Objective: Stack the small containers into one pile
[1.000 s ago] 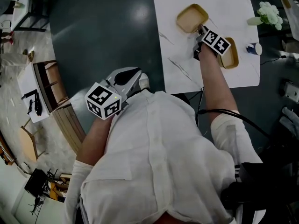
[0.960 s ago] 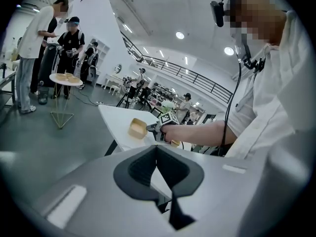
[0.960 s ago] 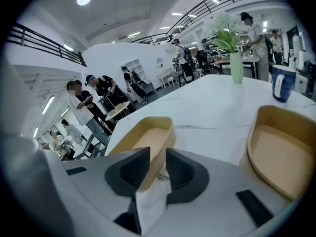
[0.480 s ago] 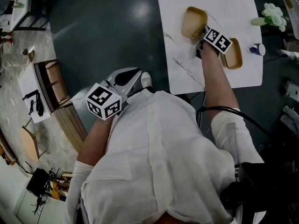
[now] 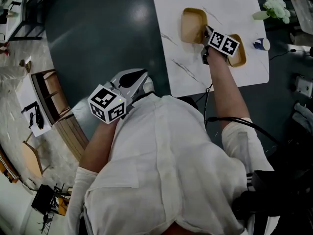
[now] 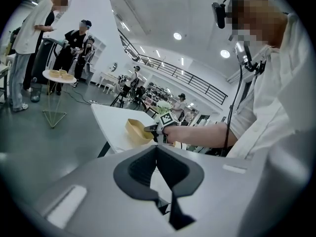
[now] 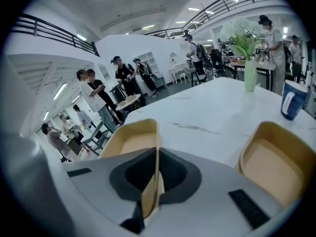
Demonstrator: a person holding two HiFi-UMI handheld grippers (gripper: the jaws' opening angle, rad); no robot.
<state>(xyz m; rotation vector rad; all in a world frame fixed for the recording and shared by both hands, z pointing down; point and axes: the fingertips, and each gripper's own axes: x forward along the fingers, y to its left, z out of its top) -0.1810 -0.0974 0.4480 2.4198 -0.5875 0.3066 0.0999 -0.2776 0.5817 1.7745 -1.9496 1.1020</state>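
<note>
Two small tan containers sit on the white table (image 5: 230, 4). My right gripper (image 5: 206, 32) holds the near wall of the left container (image 5: 191, 23). In the right gripper view that wall (image 7: 154, 147) stands pinched between the jaws of my right gripper (image 7: 157, 158), which are closing. The second container (image 5: 238, 57) lies just right of the gripper, partly hidden by its marker cube, and shows as a container (image 7: 270, 163) at the right. My left gripper (image 5: 133, 80) hangs off the table over the floor, shut and empty (image 6: 157, 149).
A blue and white cup (image 5: 260, 44) and a vase of white flowers (image 5: 275, 6) stand at the table's far right corner. Dark floor lies left of the table. Chairs and a small table are at far left. People stand further off in the hall.
My right gripper has closed on the left container's near wall, and the container has shifted slightly. The left gripper has stayed where it was.
</note>
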